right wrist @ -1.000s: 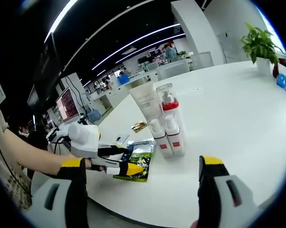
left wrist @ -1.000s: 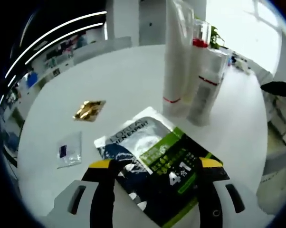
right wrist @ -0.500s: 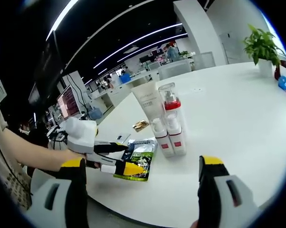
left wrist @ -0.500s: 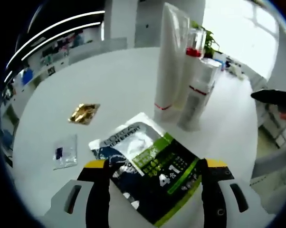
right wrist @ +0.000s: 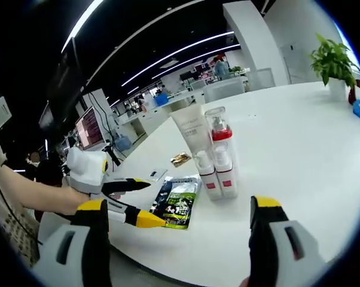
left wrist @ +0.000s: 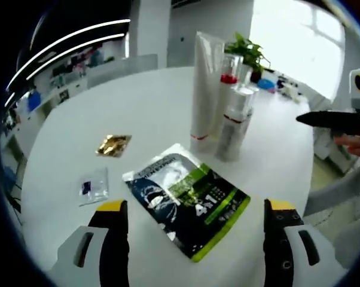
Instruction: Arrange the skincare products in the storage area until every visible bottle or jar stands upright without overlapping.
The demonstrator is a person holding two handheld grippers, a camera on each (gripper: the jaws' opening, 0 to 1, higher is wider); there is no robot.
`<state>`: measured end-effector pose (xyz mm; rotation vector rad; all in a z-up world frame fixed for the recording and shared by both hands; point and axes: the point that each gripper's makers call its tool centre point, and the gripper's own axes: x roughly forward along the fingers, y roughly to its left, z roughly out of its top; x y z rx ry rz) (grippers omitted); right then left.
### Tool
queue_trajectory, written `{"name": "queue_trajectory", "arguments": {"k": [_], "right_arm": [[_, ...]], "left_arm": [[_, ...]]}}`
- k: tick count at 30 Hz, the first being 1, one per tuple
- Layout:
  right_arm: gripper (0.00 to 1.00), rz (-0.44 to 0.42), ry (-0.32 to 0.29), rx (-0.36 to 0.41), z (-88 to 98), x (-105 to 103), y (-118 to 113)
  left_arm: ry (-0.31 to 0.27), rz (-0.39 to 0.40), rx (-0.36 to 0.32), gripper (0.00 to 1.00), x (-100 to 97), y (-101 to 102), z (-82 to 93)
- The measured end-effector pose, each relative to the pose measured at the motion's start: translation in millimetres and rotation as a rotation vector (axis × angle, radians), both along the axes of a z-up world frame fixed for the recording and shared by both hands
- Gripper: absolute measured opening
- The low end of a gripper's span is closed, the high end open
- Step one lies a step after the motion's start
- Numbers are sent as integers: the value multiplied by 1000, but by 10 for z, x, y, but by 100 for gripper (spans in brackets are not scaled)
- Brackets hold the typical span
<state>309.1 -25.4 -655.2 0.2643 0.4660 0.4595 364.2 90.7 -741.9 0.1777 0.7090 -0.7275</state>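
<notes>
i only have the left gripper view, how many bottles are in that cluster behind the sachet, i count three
Observer: Four. The right gripper view shows the tall white tube, a clear-capped red-collared pump bottle, and two short white bottles in front, one beside the other.
Operator: all upright
Observer: Yes, all four stand upright, packed close together on the white table.
Operator: is my left gripper on the sachet
Observer: No. From the right gripper view the left gripper is open, with its yellow tips at the near edge of the green and black sachet, which lies flat.
Operator: and the right one
Observer: The right gripper is open and holds nothing, near the table edge.
</notes>
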Motion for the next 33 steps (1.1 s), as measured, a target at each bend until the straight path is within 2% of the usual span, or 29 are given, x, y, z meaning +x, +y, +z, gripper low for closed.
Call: {"name": "queue_trajectory", "arguments": {"k": [2, 11, 20, 26, 31, 33], "right_arm": [[98, 11, -3, -9, -2, -5, 19], [98, 44, -8, -19, -3, -20, 75], [98, 79, -10, -34, -13, -42, 131], [98, 99, -11, -37, -15, -56, 159], [98, 109, -12, -39, -15, -63, 174], [98, 112, -11, -41, -16, -68, 180]], "left_arm": [[-4, -1, 1, 97, -44, 34, 38], [1, 13, -39, 97, -198, 199, 203], [-10, 52, -69, 96, -328, 481, 340], [14, 66, -47, 92, -471, 736, 336], [40, 106, -55, 92, -583, 928, 319], [41, 111, -36, 91, -629, 1013, 305]]}}
